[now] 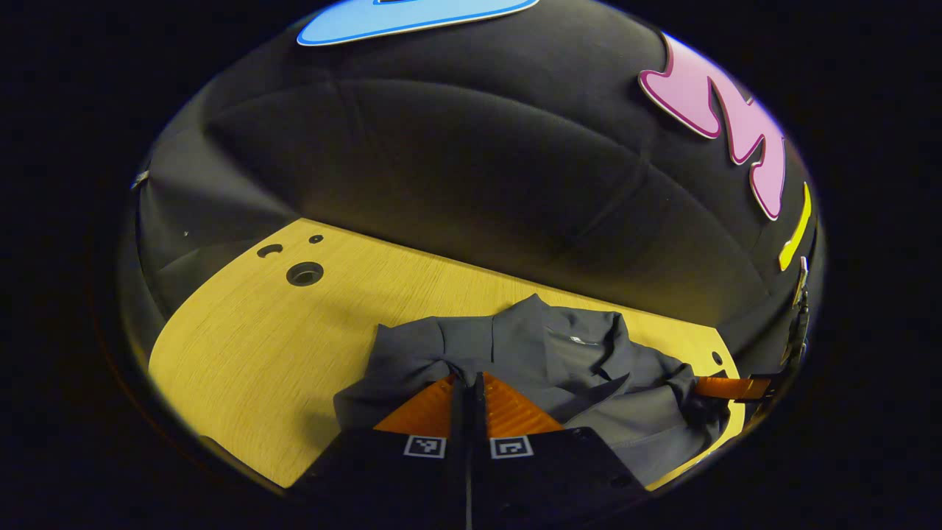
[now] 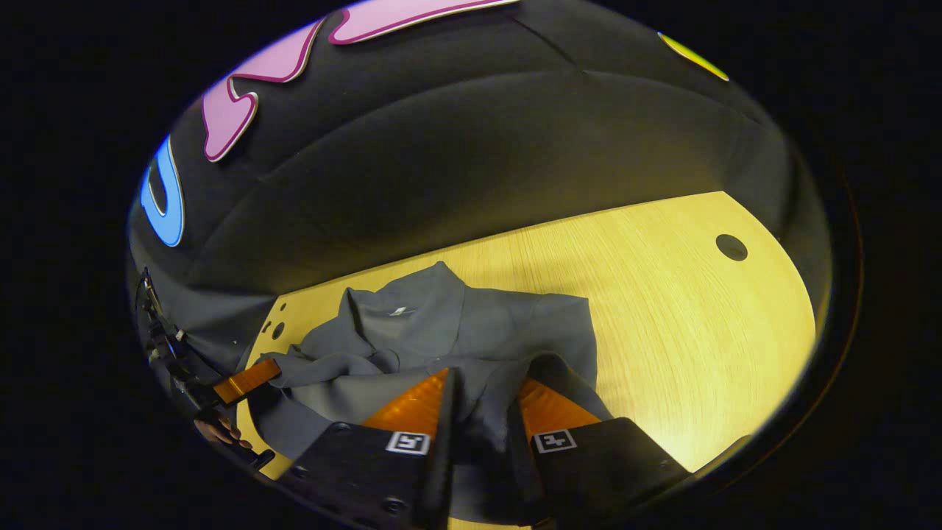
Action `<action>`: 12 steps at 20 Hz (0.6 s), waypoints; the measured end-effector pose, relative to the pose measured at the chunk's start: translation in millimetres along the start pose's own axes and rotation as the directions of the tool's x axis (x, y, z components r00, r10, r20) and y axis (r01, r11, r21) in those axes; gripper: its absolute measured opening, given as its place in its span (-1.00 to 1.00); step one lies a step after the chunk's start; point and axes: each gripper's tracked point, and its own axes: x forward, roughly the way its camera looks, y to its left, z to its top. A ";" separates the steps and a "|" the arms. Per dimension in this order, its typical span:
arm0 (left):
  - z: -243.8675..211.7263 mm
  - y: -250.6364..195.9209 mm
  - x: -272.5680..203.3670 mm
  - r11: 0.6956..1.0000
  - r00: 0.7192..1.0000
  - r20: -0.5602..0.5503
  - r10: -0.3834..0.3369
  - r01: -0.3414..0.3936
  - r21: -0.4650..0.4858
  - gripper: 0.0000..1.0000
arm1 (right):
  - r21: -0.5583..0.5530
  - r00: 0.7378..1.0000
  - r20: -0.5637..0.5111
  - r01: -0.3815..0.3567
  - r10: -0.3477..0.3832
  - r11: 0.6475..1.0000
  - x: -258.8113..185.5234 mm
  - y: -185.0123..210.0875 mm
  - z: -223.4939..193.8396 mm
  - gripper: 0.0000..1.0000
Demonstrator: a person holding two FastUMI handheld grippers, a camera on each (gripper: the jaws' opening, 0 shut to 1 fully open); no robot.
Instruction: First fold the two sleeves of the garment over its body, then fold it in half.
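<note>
The grey garment (image 1: 559, 368) is lying rumpled on the wooden tabletop (image 1: 294, 331), bunched toward the tabletop's near edge, with its collar (image 1: 589, 342) pointing toward the booth wall.

The left tool (image 1: 466, 383) is sitting at the garment's near hem with its fingers pressed together, and a ridge of cloth is gathering right at their tips, so it is apparently pinching a thin fold of the garment. The right tool (image 2: 482, 401) is standing with its fingers partly spread, and grey cloth is lying between them; whether both fingers are pressing on that cloth cannot be told from these views. In the left gripper view the right tool is also showing at the garment's far side, reaching in over the cloth.

Risks, as a judgement:
- The left tool is probably gripping only a shallow fold, so a quick pull is likely to strip the cloth out of the fingers.
- If the right tool is not truly clamping, lifting both sides is going to drag the garment unevenly and twist it.
- The garment is already creased and heaped, so any fold made over it is likely to trap wrinkles and land the sleeves crookedly.
- The cloth is sitting close to the tabletop's near edge, so a pull toward the person could slide it off.

Count: one garment, one collar, two tools, one tabletop, and several round holes (image 1: 304, 273) in the tabletop, away from the garment.
</note>
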 end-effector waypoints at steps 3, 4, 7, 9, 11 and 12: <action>6.6 -1.9 -12.0 0.999 1.000 0.011 0.014 -0.014 0.033 -0.72 | -0.027 1.000 0.013 -0.020 0.021 0.999 -11.2 7.9 0.9 0.33; 11.6 -0.2 -17.6 0.999 1.000 0.021 0.020 -0.021 0.050 -0.43 | -0.047 1.000 0.022 -0.012 0.013 0.999 -15.1 7.4 1.5 0.59; 34.8 -2.7 -47.1 0.997 0.996 0.081 0.020 -0.026 0.073 0.34 | -0.111 0.997 0.071 0.009 -0.001 0.994 -41.4 9.4 10.3 0.96; 46.3 -6.4 -70.9 0.997 0.993 0.118 0.009 -0.018 0.073 0.82 | -0.138 0.993 0.117 0.022 -0.006 0.990 -63.1 11.9 18.8 0.97; 55.1 -4.3 -99.0 0.997 0.988 0.153 0.013 -0.025 0.076 0.90 | -0.158 0.987 0.161 0.038 -0.012 0.987 -88.9 15.1 24.9 0.97; 57.8 -3.9 -114.2 0.997 0.986 0.167 0.011 -0.024 0.074 0.92 | -0.166 0.983 0.181 0.047 -0.016 0.985 -103.1 16.5 27.4 0.97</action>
